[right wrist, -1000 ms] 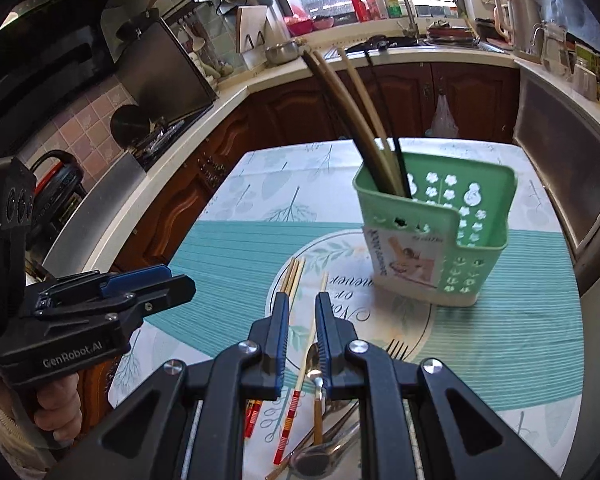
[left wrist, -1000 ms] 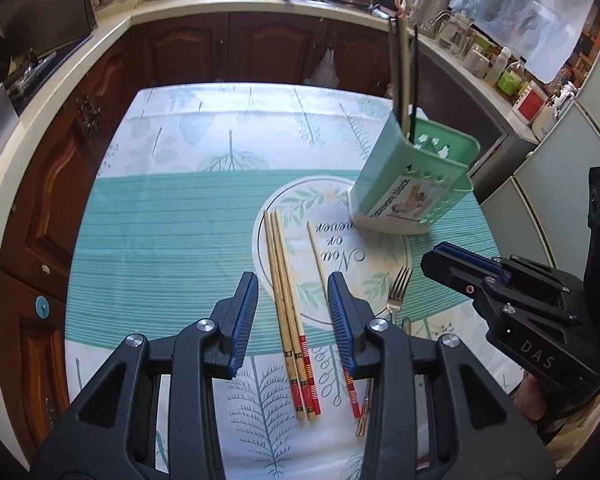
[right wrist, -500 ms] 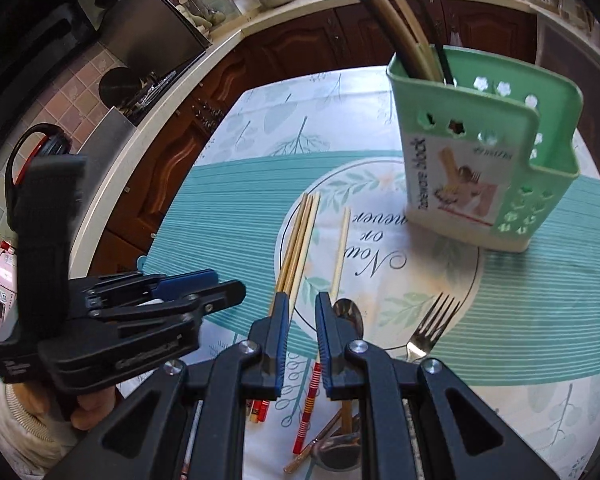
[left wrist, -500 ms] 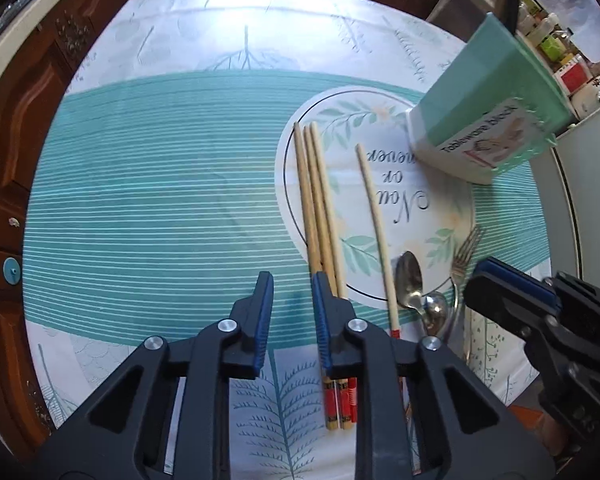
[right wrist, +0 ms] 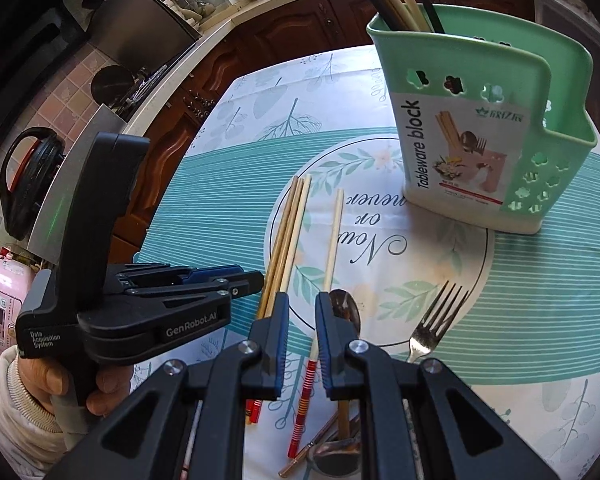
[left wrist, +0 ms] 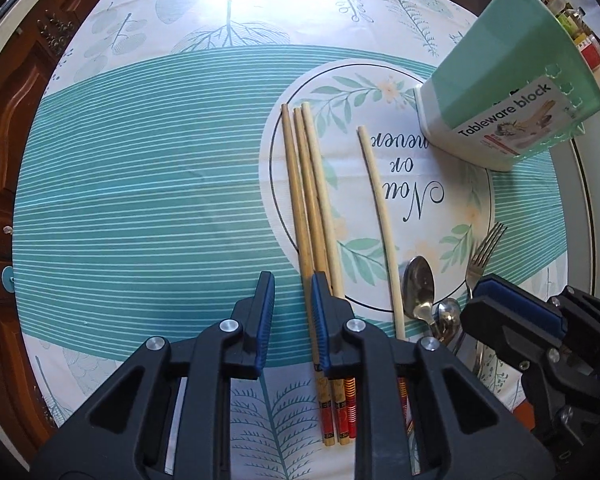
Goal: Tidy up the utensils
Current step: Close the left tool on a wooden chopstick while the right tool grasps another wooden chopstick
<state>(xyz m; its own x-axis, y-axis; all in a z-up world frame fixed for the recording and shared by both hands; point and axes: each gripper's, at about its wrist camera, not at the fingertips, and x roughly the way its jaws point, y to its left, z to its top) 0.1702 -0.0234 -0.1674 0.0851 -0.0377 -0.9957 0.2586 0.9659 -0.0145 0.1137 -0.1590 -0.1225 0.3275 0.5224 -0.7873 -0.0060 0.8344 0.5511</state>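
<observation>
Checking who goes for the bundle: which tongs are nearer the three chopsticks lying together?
Left. The left tongs hover at the three chopsticks, nothing gripped. The right tongs straddle the single chopstick beside them.

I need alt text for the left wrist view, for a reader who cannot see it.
The left gripper points down at a leaf-print tablecloth, its narrow jaws empty just left of three bundled chopsticks. A single chopstick, spoons, a fork and a green utensil holder lie farther right.

Bare tablecloth (left wrist: 140, 200) lies open left of the chopsticks (left wrist: 308, 200); green holder (left wrist: 500, 92) blocks far right.
</observation>
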